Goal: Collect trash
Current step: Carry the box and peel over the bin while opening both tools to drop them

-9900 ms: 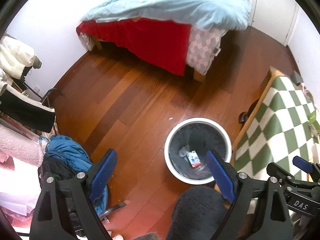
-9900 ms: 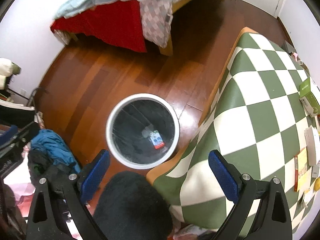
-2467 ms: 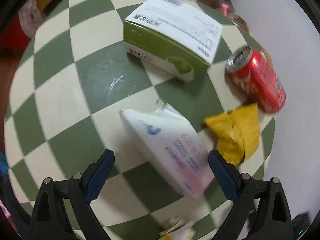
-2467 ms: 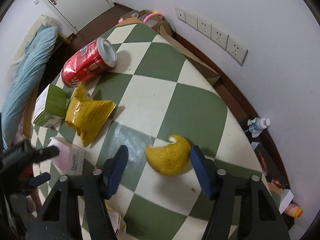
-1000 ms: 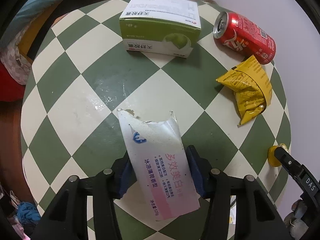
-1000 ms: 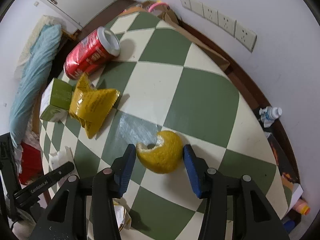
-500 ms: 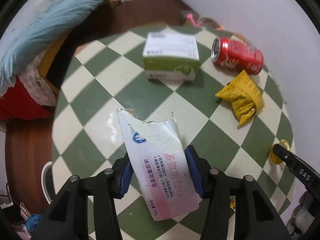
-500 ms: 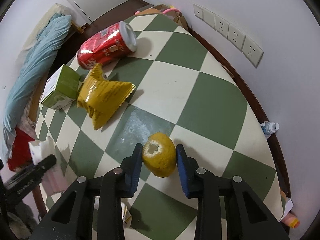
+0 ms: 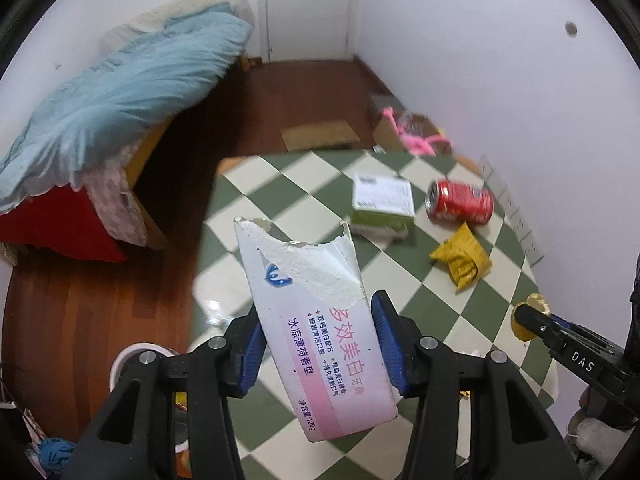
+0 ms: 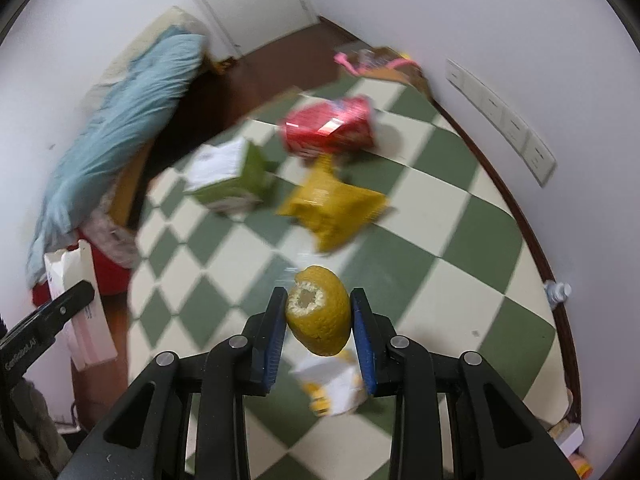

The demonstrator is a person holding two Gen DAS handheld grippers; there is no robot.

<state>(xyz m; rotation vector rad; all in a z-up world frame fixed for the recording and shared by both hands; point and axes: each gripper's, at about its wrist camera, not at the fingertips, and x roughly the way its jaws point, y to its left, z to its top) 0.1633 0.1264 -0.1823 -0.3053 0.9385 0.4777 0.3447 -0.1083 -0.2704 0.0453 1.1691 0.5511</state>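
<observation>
My left gripper (image 9: 318,344) is shut on a torn white and pink toothpaste box (image 9: 316,320) and holds it well above the checkered table (image 9: 280,184). The box also shows at the left of the right wrist view (image 10: 86,320). My right gripper (image 10: 318,322) is shut on a yellow orange peel (image 10: 318,314), lifted off the table; the peel shows small in the left wrist view (image 9: 534,312). On the table lie a red soda can (image 9: 460,206), a yellow snack wrapper (image 9: 462,260) and a green and white carton (image 9: 382,200).
The white rim of the trash bin (image 9: 136,354) shows on the wood floor at lower left. A bed with a blue duvet (image 9: 112,100) stands at the left. Crumpled white and yellow paper (image 10: 332,390) lies on the table under my right gripper. A wall (image 10: 500,40) borders the table's right.
Both grippers have risen from the table with their loads. The left one has lifted and tilted up toward the room. The right one has closed fully on the peel.
</observation>
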